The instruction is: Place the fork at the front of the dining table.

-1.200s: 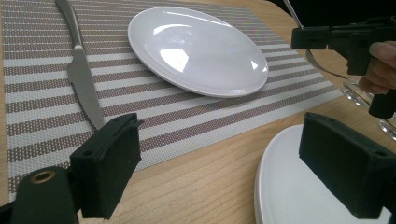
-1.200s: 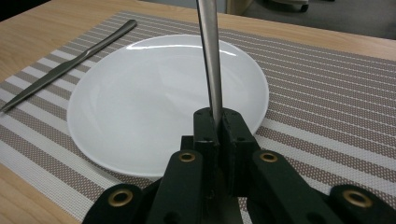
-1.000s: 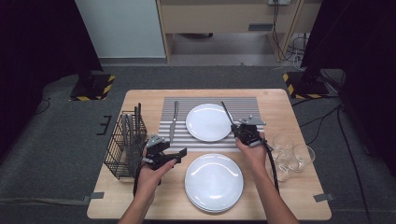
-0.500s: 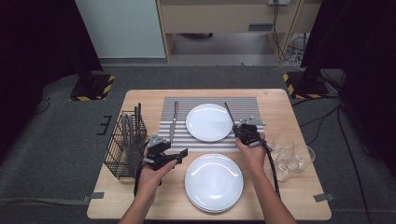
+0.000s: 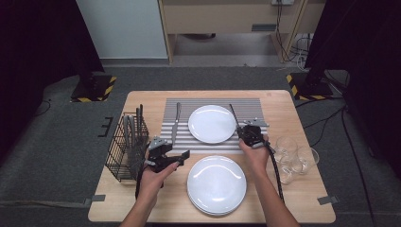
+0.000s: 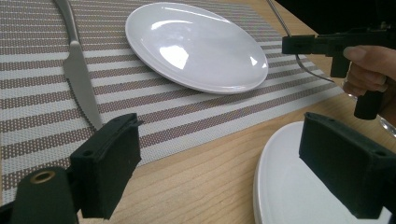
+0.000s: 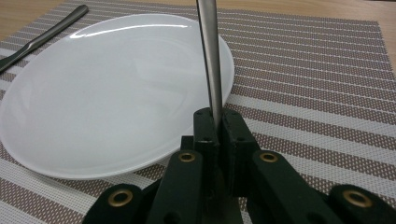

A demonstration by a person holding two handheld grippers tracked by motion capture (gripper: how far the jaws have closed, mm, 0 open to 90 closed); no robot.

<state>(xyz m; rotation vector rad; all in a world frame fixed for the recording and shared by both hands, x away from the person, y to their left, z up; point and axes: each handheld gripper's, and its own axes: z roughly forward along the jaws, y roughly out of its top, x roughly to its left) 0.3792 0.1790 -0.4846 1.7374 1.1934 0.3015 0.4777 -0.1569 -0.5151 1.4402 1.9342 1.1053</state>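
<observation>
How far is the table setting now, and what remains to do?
Done: a plate is on the striped placemat, knife at its left. In hand: the right gripper holds a utensil beside the plate. Left: setting it down; the left gripper is open.

The wooden bench (image 5: 283, 101) carries a striped mat (image 5: 213, 142) at its far middle, a wire basket (image 5: 125, 146) left, stacked plates (image 5: 216, 185) near, and glasses (image 5: 295, 158) right.

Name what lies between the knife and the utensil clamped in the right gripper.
The white plate lies on the striped mat between the knife and the utensil, as the high view shows.
</observation>
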